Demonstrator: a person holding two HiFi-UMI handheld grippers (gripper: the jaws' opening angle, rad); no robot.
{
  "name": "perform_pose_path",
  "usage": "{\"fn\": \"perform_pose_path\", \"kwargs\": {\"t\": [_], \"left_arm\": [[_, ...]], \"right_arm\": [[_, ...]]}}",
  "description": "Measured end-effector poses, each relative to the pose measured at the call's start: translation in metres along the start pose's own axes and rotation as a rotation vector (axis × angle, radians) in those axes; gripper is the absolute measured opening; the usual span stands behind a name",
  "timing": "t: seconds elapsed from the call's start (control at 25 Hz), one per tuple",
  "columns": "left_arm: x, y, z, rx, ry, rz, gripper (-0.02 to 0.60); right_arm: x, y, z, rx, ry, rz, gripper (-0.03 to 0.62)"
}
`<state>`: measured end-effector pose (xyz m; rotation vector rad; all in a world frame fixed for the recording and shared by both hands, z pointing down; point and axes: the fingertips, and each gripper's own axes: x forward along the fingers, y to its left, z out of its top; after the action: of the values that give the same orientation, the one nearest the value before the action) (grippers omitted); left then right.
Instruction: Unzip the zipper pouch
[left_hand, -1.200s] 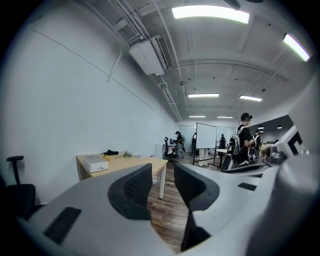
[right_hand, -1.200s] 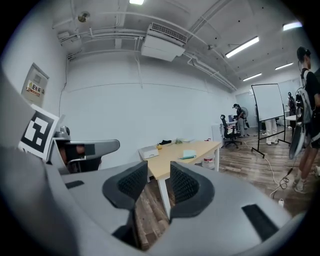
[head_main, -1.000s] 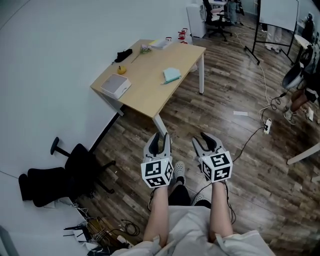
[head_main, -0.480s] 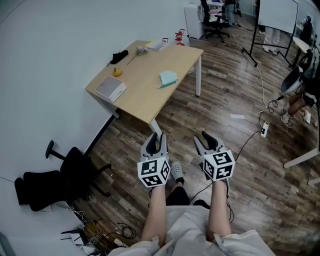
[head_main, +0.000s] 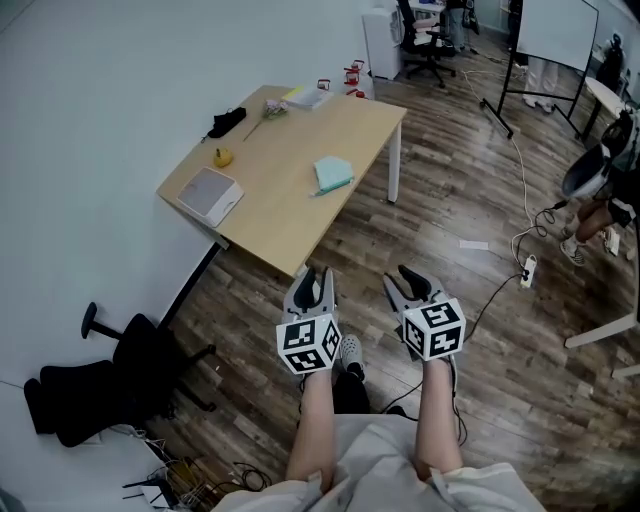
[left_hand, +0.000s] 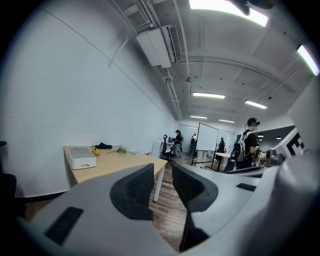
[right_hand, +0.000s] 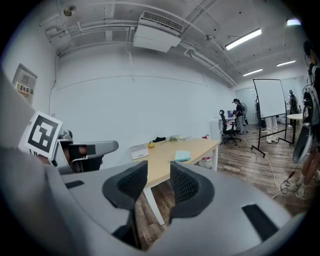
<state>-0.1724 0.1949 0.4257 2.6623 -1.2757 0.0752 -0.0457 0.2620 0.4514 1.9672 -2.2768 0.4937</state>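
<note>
Forearms outstretched, seemingly level; left claw (head_main: 316, 273), just narrowed, and right claw (head_main: 399, 276) spread, empty.

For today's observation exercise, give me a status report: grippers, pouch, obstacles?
Left gripper open, empty, jaws just been closing slightly; right gripper open, empty. Pouch on table, untouched, ahead of both. Nothing lying on it.

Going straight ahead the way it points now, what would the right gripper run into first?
Most likely the near end of the wooden table, whose edge and white leg show between the open, empty jaws of the right gripper. Depth is hard to judge.
</note>
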Motion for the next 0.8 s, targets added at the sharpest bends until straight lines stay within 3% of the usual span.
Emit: {"fn": "perform_pose_path", "kwargs": {"t": [0.16, 0.36, 0.56, 0.8], "left_arm": [[0.056, 0.025, 0.009, 0.003, 0.004, -0.006, 0.124], [0.134, 0.066, 0.046, 0.041, -0.009, -0.026, 0.124], [0.199, 0.109, 0.071, 0.058, 0.002, -0.036, 0.124], [0.257, 0.154, 0.075, 0.052, 0.042, -0.035, 0.124]], "right_arm": [[0.057, -0.024, 0.03, -0.003, -0.016, -0.005, 0.147], [0.144, -0.044, 0.065, -0.003, -0.004, 0.002, 0.147], [0.214, -0.071, 0.105, 0.024, -0.04, -0.042, 0.14], [0.279, -0.094, 0.114, 0.039, 0.007, -0.048, 0.14]]}}
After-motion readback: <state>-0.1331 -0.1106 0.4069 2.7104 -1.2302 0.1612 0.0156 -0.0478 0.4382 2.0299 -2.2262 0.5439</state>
